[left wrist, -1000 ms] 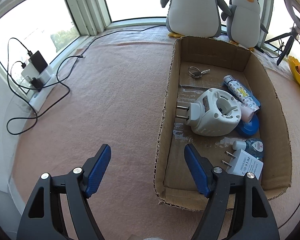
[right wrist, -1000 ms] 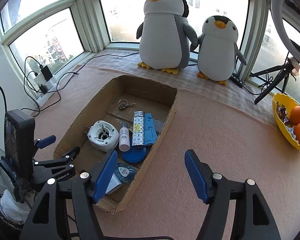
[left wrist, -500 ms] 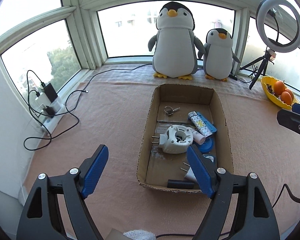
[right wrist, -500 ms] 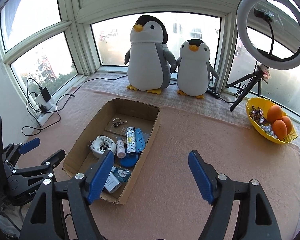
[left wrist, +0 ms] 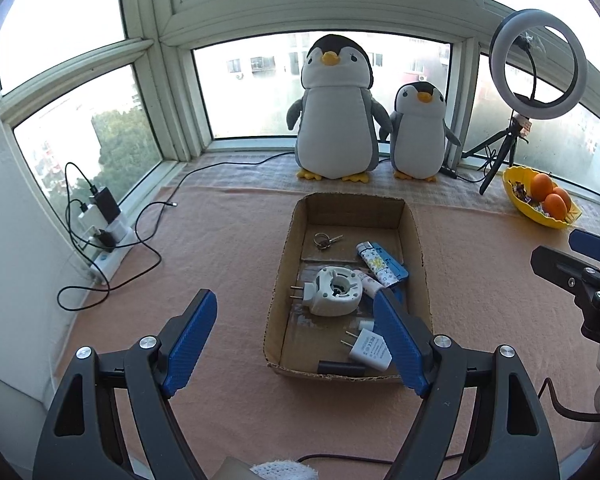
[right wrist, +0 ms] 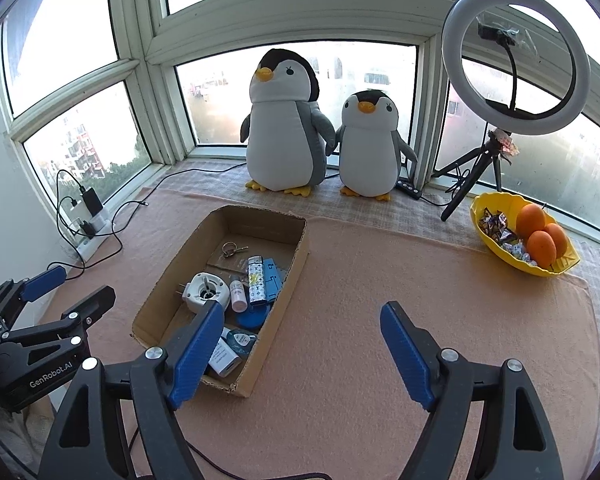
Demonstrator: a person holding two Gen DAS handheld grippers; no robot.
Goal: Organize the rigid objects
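Observation:
A shallow cardboard box (left wrist: 418,240) (right wrist: 296,264) lies on the pink cloth. In it are a key ring (left wrist: 326,240), a patterned lighter (left wrist: 376,266), a white round plug-in device (left wrist: 334,291) (right wrist: 204,292), a small white bottle (right wrist: 238,294), a blue round lid (right wrist: 254,316), a white charger plug (left wrist: 370,346) and a black bar (left wrist: 340,368). My left gripper (left wrist: 296,344) is open and empty, held above the near left of the box. My right gripper (right wrist: 300,354) is open and empty, above the cloth right of the box.
Two plush penguins (left wrist: 334,112) (left wrist: 418,132) stand at the window behind the box. A ring light on a tripod (right wrist: 514,64) and a yellow bowl of oranges (right wrist: 524,240) are at the right. A power strip with chargers and cables (left wrist: 100,224) lies at the left.
Both grippers have pulled back and up from the box, so the whole box and window now show. Both stay open and empty.

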